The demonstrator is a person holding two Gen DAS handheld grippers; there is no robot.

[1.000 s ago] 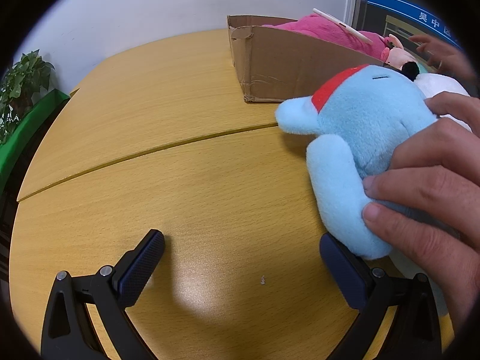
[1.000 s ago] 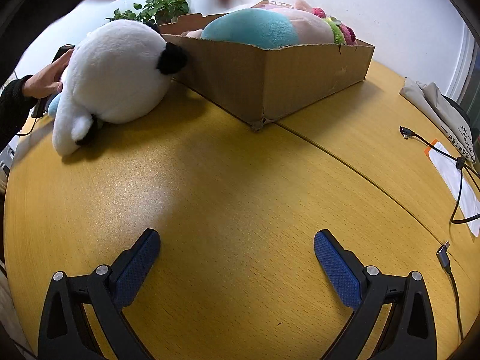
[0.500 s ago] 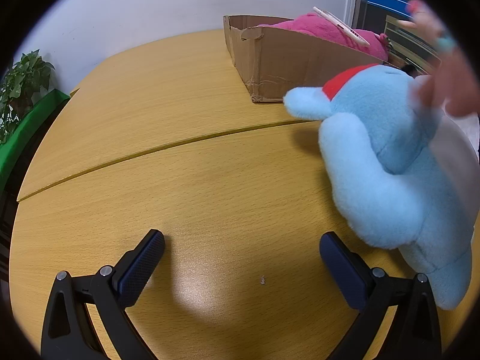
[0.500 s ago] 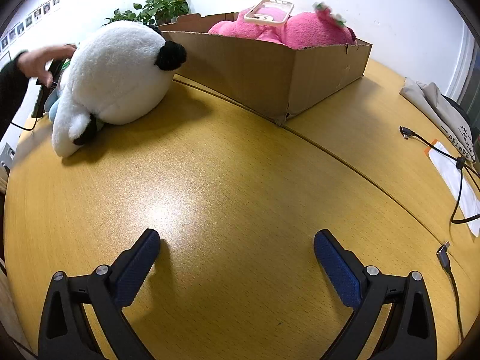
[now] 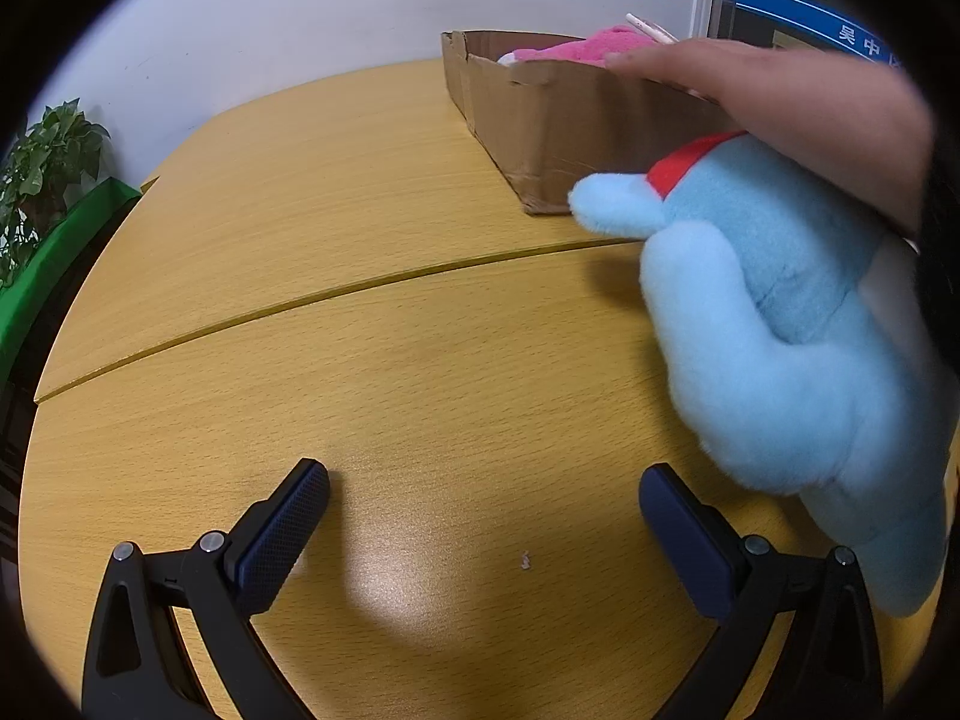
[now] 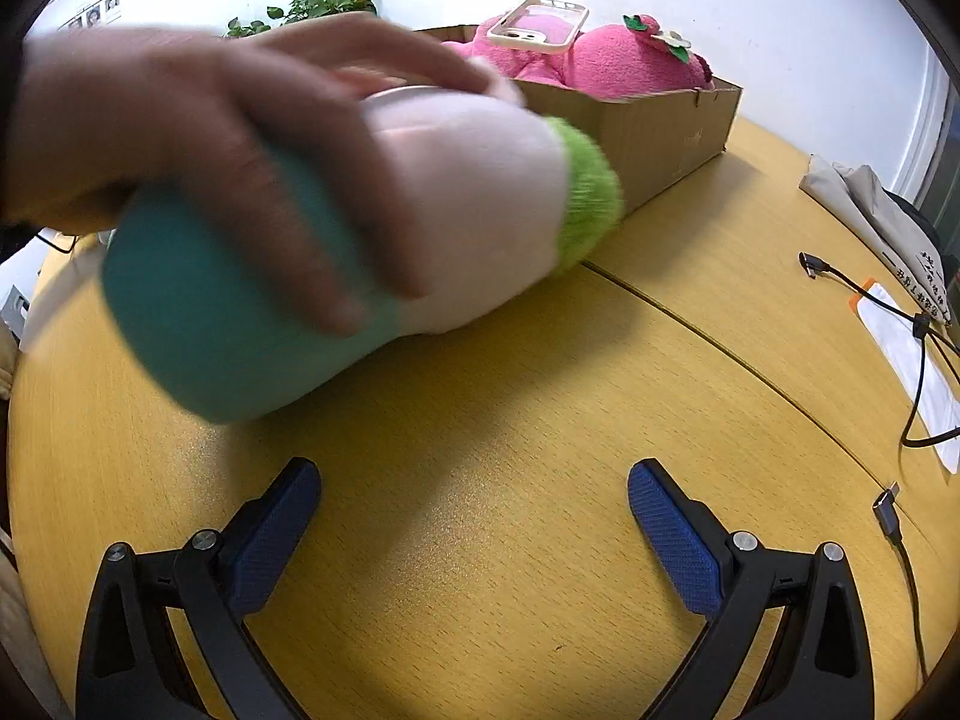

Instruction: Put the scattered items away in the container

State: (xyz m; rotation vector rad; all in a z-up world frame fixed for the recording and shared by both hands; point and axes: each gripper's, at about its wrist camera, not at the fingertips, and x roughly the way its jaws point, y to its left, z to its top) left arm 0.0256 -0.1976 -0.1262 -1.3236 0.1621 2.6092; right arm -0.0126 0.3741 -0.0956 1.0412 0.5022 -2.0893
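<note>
A cardboard box (image 5: 540,120) (image 6: 666,132) stands at the far side of the wooden table and holds a pink plush (image 6: 630,57) with a phone case (image 6: 537,24) lying on top. A light-blue plush with a red band (image 5: 780,324) lies just right of my left gripper (image 5: 483,522), which is open and holds nothing. A person's bare hand (image 6: 210,138) presses a teal, pink and green plush (image 6: 372,240) onto the table ahead of my right gripper (image 6: 474,516), also open. A forearm (image 5: 780,96) reaches over the box.
Cables (image 6: 888,312), a white strip and a folded bag (image 6: 882,222) lie on the table's right side. A potted plant (image 5: 42,180) stands beyond the table's left edge. Bare wood lies between each gripper's fingers.
The teal and pink plush went out of the box and is now pressed on the table by the hand, hiding the white panda plush. The blue plush shifted right; grippers stayed still.
</note>
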